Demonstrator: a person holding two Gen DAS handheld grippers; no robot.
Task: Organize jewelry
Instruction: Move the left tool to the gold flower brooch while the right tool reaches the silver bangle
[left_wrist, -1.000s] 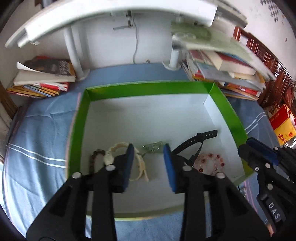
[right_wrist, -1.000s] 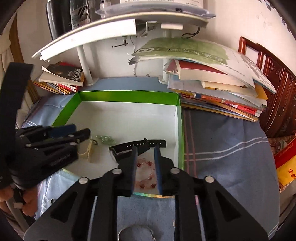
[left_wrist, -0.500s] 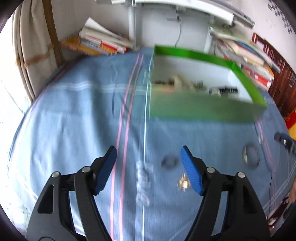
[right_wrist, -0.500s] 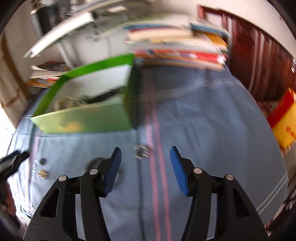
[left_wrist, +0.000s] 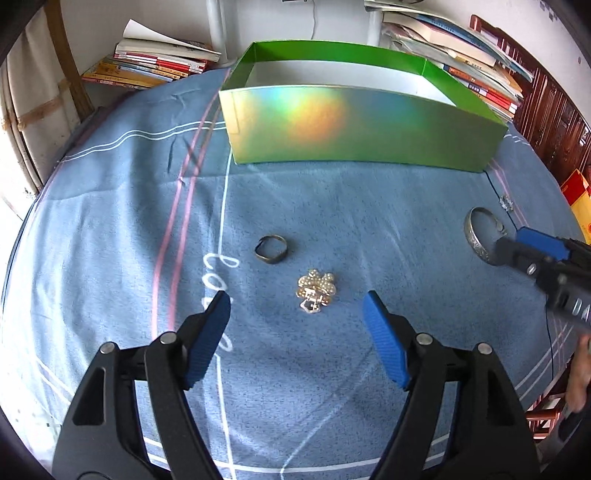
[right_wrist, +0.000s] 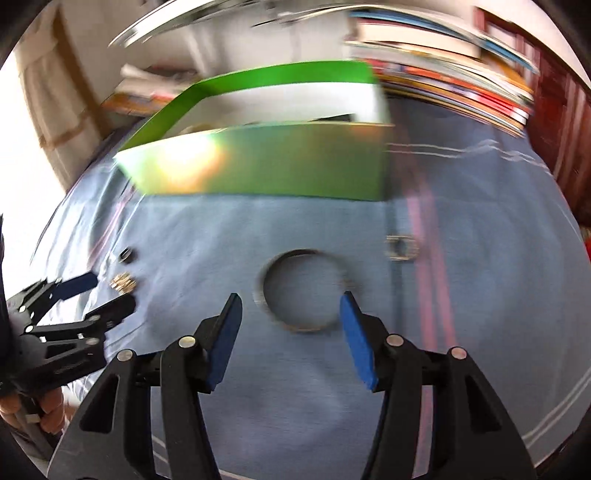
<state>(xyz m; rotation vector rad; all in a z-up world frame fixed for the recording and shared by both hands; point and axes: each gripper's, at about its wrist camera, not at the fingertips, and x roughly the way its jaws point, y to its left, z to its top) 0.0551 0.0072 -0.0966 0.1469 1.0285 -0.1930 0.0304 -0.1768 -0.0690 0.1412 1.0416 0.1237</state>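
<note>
Both grippers have come back out of the green box (left_wrist: 354, 125) since a second ago, when they hung over its white floor among the watch and bracelets; now they sit low over the blue striped cloth (left_wrist: 110, 229) in front of the box's iridescent near wall; both pairs of jaws have just been opening, nothing between the pads.

Cloth covers the whole table; green box stands on it toward the back, stacks of books (left_wrist: 155, 62) behind it on both sides against the wall; right-wrist view is motion-blurred, a dark strap just visible over the box's near wall.

Left gripper (left_wrist: 297, 306): jaws wide apart, empty, blue pads flanking open cloth; the gold pearl brooch (left_wrist: 316, 290) lies on the cloth just ahead of the fingertips, roughly centred between them, untouched; the dark bent ring (left_wrist: 270, 249) lies a little farther on, to the left of the brooch, apart from it.

Right gripper (right_wrist: 291, 302): jaws apart, empty; the silver bangle (right_wrist: 301, 290) lies flat on the cloth just ahead, between the two tips, pads not touching it; a small silver ring (right_wrist: 400, 247) lies to the right of the bangle, blurred, near the pink stripes.
</note>
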